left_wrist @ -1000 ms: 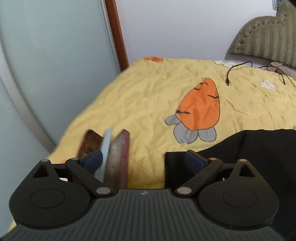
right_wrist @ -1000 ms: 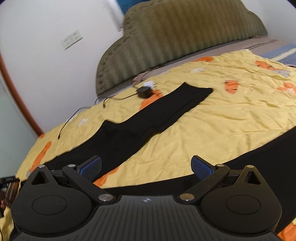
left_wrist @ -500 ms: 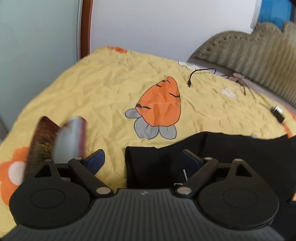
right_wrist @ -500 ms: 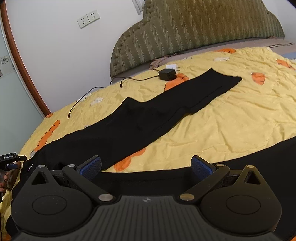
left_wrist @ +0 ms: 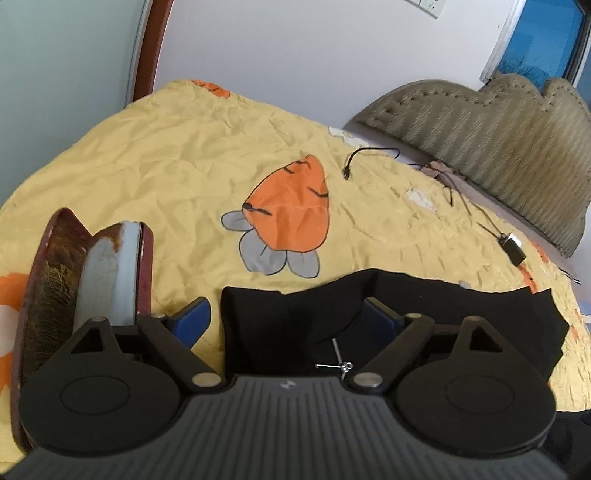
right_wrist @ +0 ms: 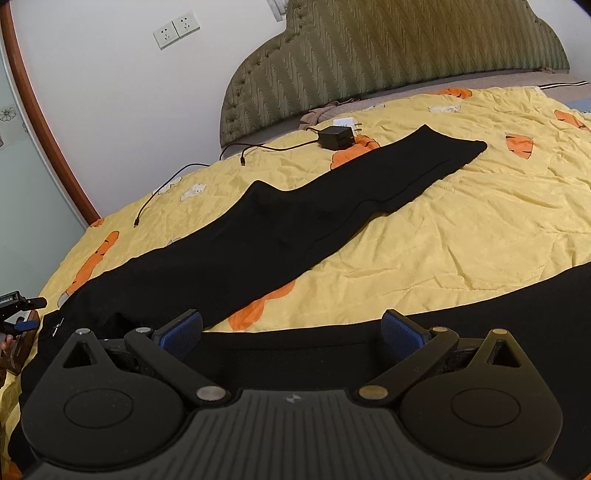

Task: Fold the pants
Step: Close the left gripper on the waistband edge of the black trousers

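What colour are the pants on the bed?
Plain black pants, clearest in the right wrist view.

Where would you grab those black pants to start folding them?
Probably at the waistband corner of the black pants, coming from the near bed edge: that thick edge lies between the open left gripper fingers. The open right gripper could pinch the nearer leg's edge.

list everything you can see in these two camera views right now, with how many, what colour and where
pants: one, black, legs spread apart on the bed.
bedspread: one, yellow with orange prints, under the pants.
headboard: one, olive green, against the wall.
charger with cable: one, black, near the headboard.
wall sockets: two, white, on the wall.
zipper pull: one, silver, at the waistband.
left gripper: black with blue pads, open over the waistband corner.
right gripper: black with blue pads, open over the nearer leg.
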Demonstrator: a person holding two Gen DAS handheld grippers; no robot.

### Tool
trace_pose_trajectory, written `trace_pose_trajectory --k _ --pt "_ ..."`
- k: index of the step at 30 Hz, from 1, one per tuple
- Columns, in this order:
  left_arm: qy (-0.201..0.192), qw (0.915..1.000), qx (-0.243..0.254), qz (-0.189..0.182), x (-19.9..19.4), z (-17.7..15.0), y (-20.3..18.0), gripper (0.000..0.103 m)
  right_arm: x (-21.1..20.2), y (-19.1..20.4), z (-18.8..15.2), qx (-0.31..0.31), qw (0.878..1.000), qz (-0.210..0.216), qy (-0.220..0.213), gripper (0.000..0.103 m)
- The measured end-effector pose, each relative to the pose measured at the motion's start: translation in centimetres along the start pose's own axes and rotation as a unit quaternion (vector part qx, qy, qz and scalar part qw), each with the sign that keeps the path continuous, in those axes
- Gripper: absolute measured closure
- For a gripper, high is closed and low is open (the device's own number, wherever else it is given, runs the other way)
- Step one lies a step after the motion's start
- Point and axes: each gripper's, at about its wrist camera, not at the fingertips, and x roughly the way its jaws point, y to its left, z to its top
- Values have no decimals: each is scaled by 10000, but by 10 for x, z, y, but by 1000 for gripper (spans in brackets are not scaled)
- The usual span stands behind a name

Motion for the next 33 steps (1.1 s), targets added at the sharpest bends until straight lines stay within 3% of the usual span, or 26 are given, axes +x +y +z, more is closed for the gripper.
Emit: trace_pose_trajectory --k 5,8,10,12,15,19,20,23,25,29,33 --pt "159 9995 -219 -143 12 2 10 15 0 -1 -1 10 10000 5 -7 0" --pt "140 9994 -65 -299 17 0 4 4 1 -2 -1 45 10000 1 -5 0" --pt "93 9993 -30 -361 20 -1 -2 3 2 -3 -2 66 10000 -18 6 0" --pt "19 9979 -78 -648 19 -4 -3 5 2 -3 -3 86 10000 -28 11 0" --pt "30 9962 -1 -868 18 -7 -5 18 2 -3 -5 68 10000 -69 -3 0" --pt "202 9970 -2 -745 25 -11 -4 58 5 -4 -6 95 9999 -74 46 0" --pt "201 9973 18 -710 24 -12 -3 63 5 -4 -7 107 9999 -70 54 0" --pt "159 9980 149 -601 22 -13 -3 71 6 -3 -8 75 9999 -73 63 0" --pt "181 9988 308 -341 25 -14 -7 73 8 -2 -8 39 9999 -70 77 0" --pt "-67 9972 739 -6 17 -20 -23 76 8 1 -8 1 10000 -32 64 0" --pt "-338 9936 1081 55 -4 -26 -41 79 3 3 -5 -83 10000 -29 -28 0"
